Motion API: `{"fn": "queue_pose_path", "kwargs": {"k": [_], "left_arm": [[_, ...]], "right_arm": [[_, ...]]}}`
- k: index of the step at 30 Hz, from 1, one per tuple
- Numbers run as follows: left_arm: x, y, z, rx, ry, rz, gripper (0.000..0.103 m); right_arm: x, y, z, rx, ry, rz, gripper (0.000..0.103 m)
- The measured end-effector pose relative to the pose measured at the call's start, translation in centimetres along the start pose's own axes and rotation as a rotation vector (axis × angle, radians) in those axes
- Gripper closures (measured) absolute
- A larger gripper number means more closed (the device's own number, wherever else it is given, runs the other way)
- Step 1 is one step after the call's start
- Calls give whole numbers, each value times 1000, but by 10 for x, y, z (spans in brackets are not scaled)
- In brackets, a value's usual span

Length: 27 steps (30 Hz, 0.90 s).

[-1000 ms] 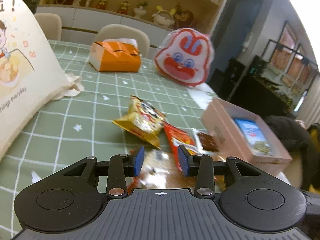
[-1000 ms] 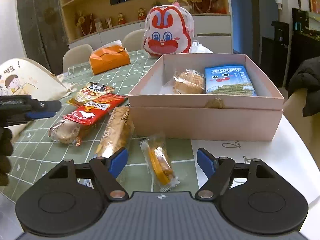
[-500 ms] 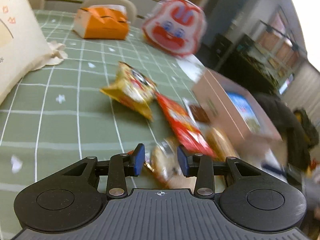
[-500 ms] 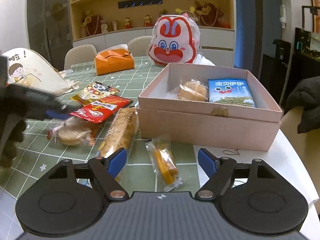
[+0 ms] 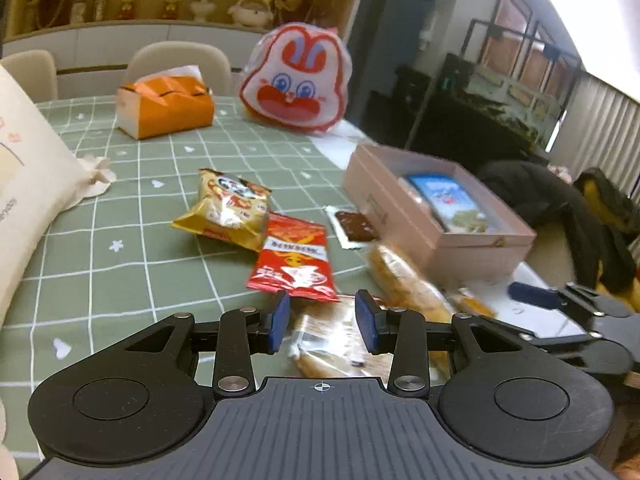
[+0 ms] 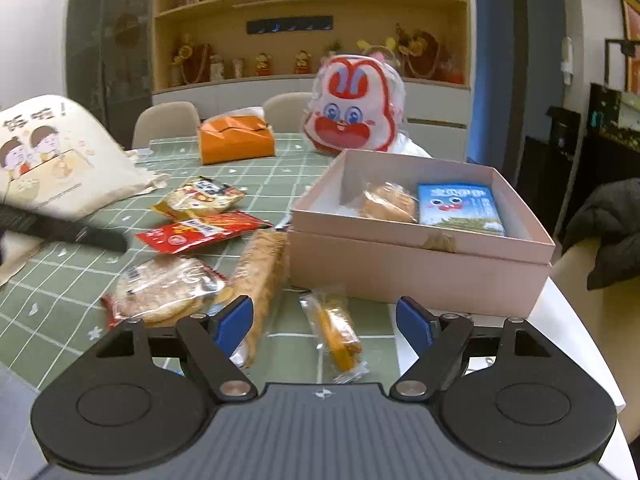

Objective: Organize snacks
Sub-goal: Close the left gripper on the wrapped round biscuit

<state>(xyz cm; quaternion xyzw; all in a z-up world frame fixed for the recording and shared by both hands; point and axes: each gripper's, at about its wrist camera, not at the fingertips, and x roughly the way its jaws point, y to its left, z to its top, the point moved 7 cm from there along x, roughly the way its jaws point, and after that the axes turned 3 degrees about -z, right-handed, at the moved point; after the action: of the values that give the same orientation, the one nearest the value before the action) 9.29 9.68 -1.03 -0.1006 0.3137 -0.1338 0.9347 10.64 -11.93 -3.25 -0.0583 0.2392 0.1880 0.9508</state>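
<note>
With both grippers' fingers apart, the left gripper (image 5: 322,322) straddling the cracker pack (image 5: 340,340) could crush it if squeezed hard.

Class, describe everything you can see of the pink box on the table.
The pink box is a shallow rectangular one, apparently cardboard, open on top, with a seam running round its walls like a tray nested in a lid. It sits flat at the table's right end, partly on the green checked cloth. Inside lie a blue packet and a wrapped pastry. A long biscuit pack lies against its near left corner. Neither gripper touches it.
</note>
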Motion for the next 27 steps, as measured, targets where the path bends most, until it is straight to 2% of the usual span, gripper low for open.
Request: {"fn": "queue_pose_path", "kwargs": {"k": [3, 5, 6, 8, 10, 13, 15, 16, 17, 19, 24, 25, 26, 27], "left_arm": [[15, -13, -9, 99, 63, 25, 62], [20, -29, -18, 228, 88, 63, 58], [21, -38, -22, 306, 82, 92, 59], [21, -51, -27, 398, 80, 118, 73], [23, -58, -29, 415, 100, 102, 84], [24, -60, -28, 413, 121, 70, 84], [23, -60, -27, 383, 146, 17, 76], [22, -61, -28, 367, 155, -12, 65], [23, -63, -28, 360, 159, -29, 60], [23, -68, -31, 380, 163, -4, 60], [31, -87, -37, 497, 203, 118, 56], [34, -88, -38, 506, 214, 127, 49], [36, -91, -39, 509, 224, 122, 38], [37, -92, -40, 501, 235, 101, 31]], "right_arm": [[-2, 3, 0, -13, -3, 6, 24], [-1, 2, 0, -4, 2, 10, 24], [-1, 1, 0, 3, 5, 12, 24], [0, -1, 0, 16, 12, 17, 24], [1, -2, -1, 25, 18, 23, 24], [1, -4, -1, 39, 19, 28, 23], [0, -5, -2, 49, 18, 33, 23], [0, -6, -2, 54, 19, 37, 23], [0, -7, -2, 59, 20, 40, 23], [0, -8, -2, 69, 24, 50, 23], [0, -11, -2, 96, 33, 88, 22], [1, -11, -2, 101, 40, 94, 22], [2, -12, -3, 106, 45, 99, 22], [2, -12, -3, 112, 49, 104, 22]]}}
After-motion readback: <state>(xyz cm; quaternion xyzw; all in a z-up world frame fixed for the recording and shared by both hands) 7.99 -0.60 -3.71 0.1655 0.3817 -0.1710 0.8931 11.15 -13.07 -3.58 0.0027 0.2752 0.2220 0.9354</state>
